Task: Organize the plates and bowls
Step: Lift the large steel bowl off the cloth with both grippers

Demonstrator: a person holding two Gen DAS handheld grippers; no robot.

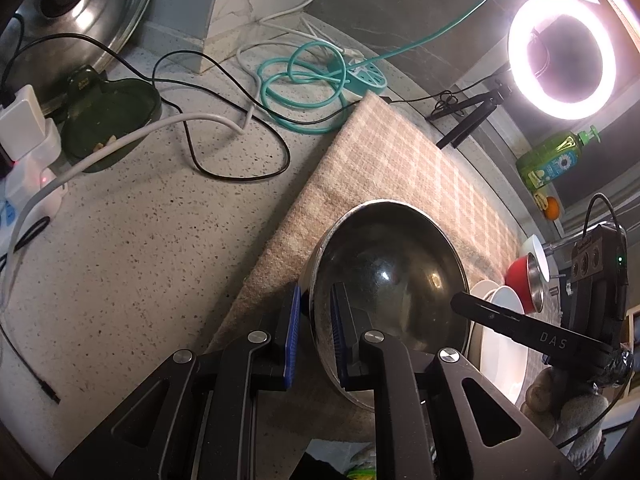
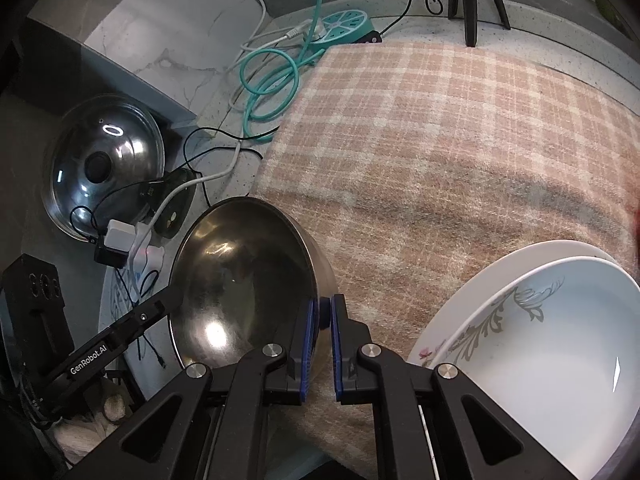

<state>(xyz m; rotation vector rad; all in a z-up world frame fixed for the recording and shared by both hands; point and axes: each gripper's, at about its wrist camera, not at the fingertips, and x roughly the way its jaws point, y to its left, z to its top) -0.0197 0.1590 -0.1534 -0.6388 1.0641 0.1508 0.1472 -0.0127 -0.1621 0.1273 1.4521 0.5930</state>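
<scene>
A steel bowl (image 1: pixel 390 280) (image 2: pixel 240 276) is held tilted over the near edge of a plaid cloth (image 1: pixel 400 168) (image 2: pixel 440 140). My left gripper (image 1: pixel 316 340) is shut on its left rim, one pad inside and one outside. My right gripper (image 2: pixel 325 344) is shut on its right rim in the same way. A white flowered bowl (image 2: pixel 540 352) sits in a white plate (image 2: pixel 492 272) at the right; these also show in the left wrist view (image 1: pixel 504 344). A red bowl (image 1: pixel 518 280) with a steel cup in it lies beyond.
Teal cable and power strip (image 1: pixel 360 74) lie behind the cloth. A pot lid (image 2: pixel 104 168), a dark green dish (image 1: pixel 112 124), white chargers (image 1: pixel 24 120) and loose cables fill the counter's left. A ring light (image 1: pixel 560 56) on a tripod and a soap bottle (image 1: pixel 556 160) stand far right.
</scene>
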